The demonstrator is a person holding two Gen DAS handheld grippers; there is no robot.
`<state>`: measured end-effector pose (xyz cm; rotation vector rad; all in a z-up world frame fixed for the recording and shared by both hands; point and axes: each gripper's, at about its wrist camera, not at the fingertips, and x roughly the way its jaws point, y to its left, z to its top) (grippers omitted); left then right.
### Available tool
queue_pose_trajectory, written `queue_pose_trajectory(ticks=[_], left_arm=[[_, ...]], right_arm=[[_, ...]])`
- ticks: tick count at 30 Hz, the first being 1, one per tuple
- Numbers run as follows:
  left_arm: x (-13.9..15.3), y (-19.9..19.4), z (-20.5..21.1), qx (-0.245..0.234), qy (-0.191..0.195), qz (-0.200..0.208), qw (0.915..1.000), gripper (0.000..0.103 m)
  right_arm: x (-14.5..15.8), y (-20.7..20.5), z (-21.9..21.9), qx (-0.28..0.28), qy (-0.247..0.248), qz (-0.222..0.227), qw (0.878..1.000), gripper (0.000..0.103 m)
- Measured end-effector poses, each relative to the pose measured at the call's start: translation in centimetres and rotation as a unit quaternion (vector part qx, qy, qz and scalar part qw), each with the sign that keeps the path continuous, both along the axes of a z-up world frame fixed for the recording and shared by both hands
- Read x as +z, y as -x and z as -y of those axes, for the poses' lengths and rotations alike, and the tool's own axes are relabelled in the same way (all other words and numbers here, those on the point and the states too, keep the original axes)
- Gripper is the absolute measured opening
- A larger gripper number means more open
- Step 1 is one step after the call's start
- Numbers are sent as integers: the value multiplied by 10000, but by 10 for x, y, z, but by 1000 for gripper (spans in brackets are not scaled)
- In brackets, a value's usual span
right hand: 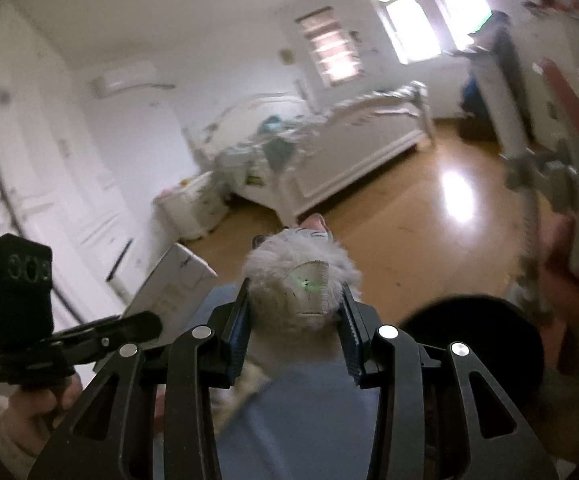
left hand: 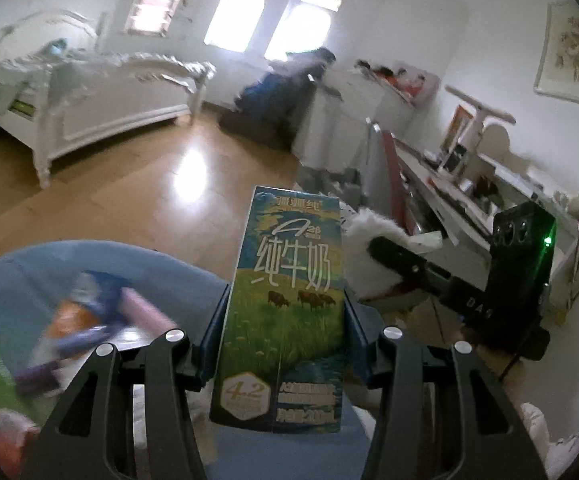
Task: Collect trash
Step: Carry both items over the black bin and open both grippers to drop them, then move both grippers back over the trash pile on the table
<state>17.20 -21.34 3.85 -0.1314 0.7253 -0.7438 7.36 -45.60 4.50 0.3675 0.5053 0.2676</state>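
Note:
My left gripper (left hand: pixel 285 344) is shut on a green and blue milk carton (left hand: pixel 285 312), held upright above a light blue bin (left hand: pixel 17 280) that holds several blurred wrappers and cartons. My right gripper (right hand: pixel 295 320) is shut on a white fluffy plush toy (right hand: pixel 301 276) with a cat face and pink ear. The same toy (left hand: pixel 369 240) and the right gripper's body (left hand: pixel 521 276) show at the right of the left wrist view. The left gripper's body (right hand: pixel 21 308) shows at the left of the right wrist view. The blue bin (right hand: pixel 301 412) lies below the right gripper.
A white bed (left hand: pixel 89 100) stands across the wooden floor (left hand: pixel 149 168). A cluttered white desk (left hand: pixel 489 184) runs along the right wall. A white cardboard box (right hand: pixel 173 280) sits next to the bin. A person (left hand: pixel 289 80) stands by the windows.

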Motion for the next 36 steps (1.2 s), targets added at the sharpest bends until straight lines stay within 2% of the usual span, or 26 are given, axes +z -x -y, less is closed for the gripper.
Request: queue_pose_trajectory(ticks=[5, 11, 17, 22, 24, 26, 27, 36], left_arm=[[-27, -20, 53, -276, -142, -257, 9992, 51], [-54, -46, 89, -421, -265, -608, 9969, 51], [-75, -67, 117, -486, -355, -861, 9945, 51], [-86, -74, 126, -526, -389, -917, 9936, 54], [-86, -76, 132, -501, -453, -857, 9940, 55], [-85, -75, 129, -446, -535, -811, 9943, 73], [-83, -75, 129, -415, -545, -783, 9946, 77], [-58, -54, 105, -386, -472, -550, 9966, 79]], right_arm=[[-41, -3, 52, -371, -188, -372, 9984, 40], [-92, -12, 82, -586, -404, -741, 9947, 40], [-123, -25, 104, -682, -535, -965, 9915, 40], [-135, -32, 116, -768, -548, -1056, 9899, 43], [-136, -33, 120, -843, -562, -1074, 9890, 54], [-135, -31, 123, -903, -603, -1030, 9887, 68], [-135, -31, 124, -923, -612, -1009, 9887, 70], [-120, -23, 106, -853, -467, -960, 9906, 71]])
